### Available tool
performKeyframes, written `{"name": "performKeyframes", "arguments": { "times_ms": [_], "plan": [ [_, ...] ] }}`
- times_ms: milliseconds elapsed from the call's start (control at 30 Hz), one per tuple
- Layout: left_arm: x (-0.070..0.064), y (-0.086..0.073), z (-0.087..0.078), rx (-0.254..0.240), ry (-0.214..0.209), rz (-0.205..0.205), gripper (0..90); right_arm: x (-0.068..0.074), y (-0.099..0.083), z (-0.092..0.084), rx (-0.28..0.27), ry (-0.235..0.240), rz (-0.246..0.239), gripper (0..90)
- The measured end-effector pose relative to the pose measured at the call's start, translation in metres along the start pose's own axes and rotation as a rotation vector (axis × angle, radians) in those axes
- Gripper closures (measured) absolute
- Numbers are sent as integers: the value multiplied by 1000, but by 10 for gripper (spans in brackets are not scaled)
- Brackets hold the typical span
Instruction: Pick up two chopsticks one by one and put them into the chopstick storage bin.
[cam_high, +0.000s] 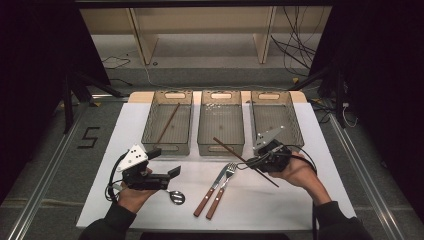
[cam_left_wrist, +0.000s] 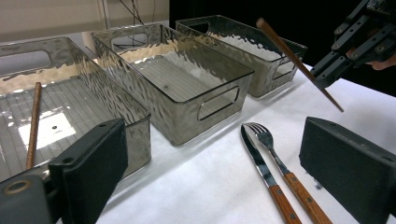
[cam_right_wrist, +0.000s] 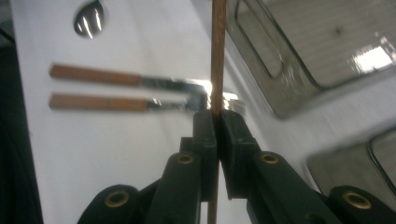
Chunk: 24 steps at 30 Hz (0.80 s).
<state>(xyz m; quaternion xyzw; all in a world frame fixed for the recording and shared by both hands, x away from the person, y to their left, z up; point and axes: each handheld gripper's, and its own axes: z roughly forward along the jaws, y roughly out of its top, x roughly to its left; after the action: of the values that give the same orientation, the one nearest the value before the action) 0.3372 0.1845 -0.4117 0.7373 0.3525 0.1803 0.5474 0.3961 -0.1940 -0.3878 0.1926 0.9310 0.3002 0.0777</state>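
Right gripper (cam_high: 256, 162) raised off the table (cam_high: 280, 205), clenched on a chopstick (cam_high: 227, 148) slanting before the middle bin (cam_high: 221, 122). Left gripper (cam_high: 167, 176) level, jaws apart, holding nothing. Below: fork (cam_high: 222, 185), knife (cam_high: 210, 192), probably a spoon (cam_high: 176, 197). Second chopstick (cam_high: 167, 123) in left bin (cam_high: 167, 120).

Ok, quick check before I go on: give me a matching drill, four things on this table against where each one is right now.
Things:
1. held chopstick
2. second chopstick
3. spoon
4. fork

Places:
A. lying in the left bin
B. on the white table beside the knife
C. clamped in the right gripper
D. on the table just below the left gripper

Pairs: 1-C, 2-A, 3-D, 4-B
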Motion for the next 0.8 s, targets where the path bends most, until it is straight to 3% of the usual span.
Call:
{"name": "performKeyframes", "arguments": {
  "times_ms": [367,533,800],
  "plan": [
    [-3,3,4,9,-29,-50,94,26,21,13,-123,-9,-15,856],
    [-5,6,7,-4,-57,-88,106,35,28,15,-170,2,4,856],
    [-13,9,16,16,-98,-112,144,45,37,21,-233,29,34,856]
  ]
}}
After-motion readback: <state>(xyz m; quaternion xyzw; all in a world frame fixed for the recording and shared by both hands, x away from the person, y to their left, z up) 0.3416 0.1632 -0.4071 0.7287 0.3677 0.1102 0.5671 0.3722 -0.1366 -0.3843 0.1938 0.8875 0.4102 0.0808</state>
